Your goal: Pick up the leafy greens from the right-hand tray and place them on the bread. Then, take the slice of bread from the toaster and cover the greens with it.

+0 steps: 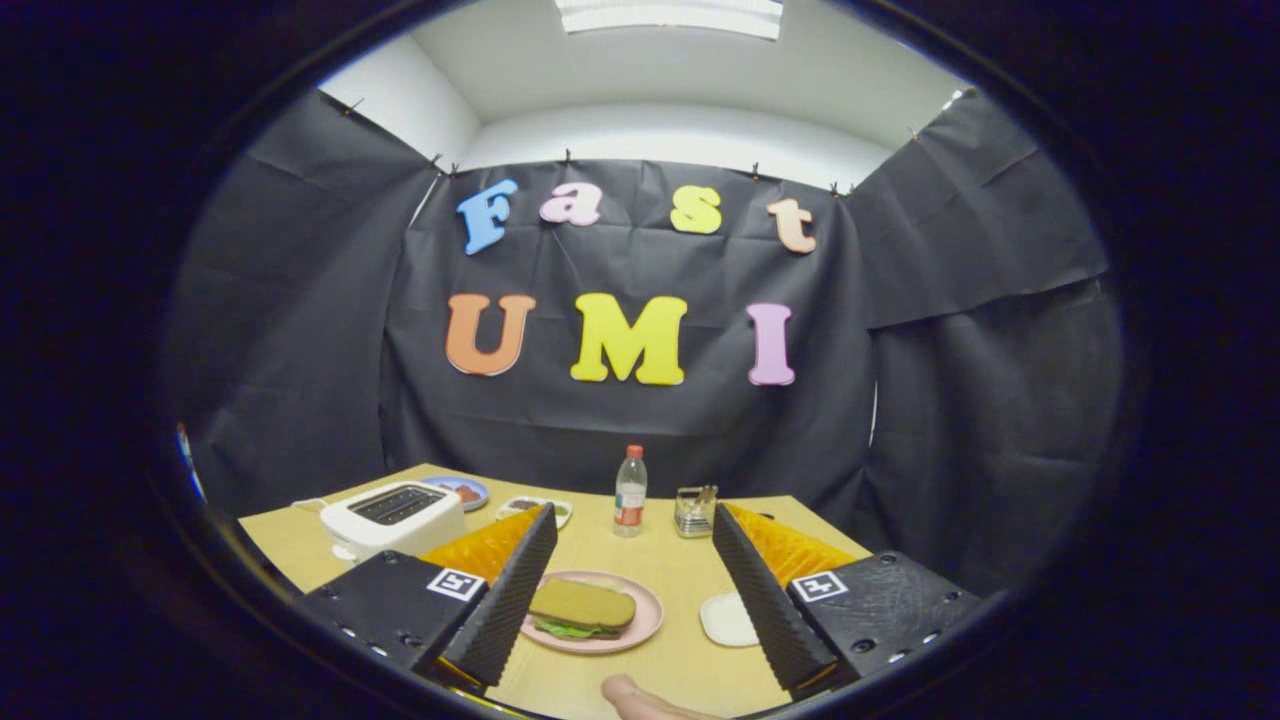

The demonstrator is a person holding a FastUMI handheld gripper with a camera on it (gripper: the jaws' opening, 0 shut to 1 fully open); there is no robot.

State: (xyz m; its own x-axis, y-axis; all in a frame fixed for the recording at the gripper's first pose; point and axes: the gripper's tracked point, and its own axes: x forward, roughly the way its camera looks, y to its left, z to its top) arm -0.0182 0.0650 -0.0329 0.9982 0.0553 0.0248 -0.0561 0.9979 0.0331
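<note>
My gripper (630, 600) hangs open and empty, the finished sandwich (582, 609) low in frame between my fingers, lying crosswise on its pink plate (645, 622).

pink plate (648, 612) holds tan bread (583, 603) over green leafy greens (572, 629). white toaster (392, 518) with dark slots. pale wood-tone table (660, 560). clear bottle (630, 491), red cap, red label. white tray (727, 619).
</note>
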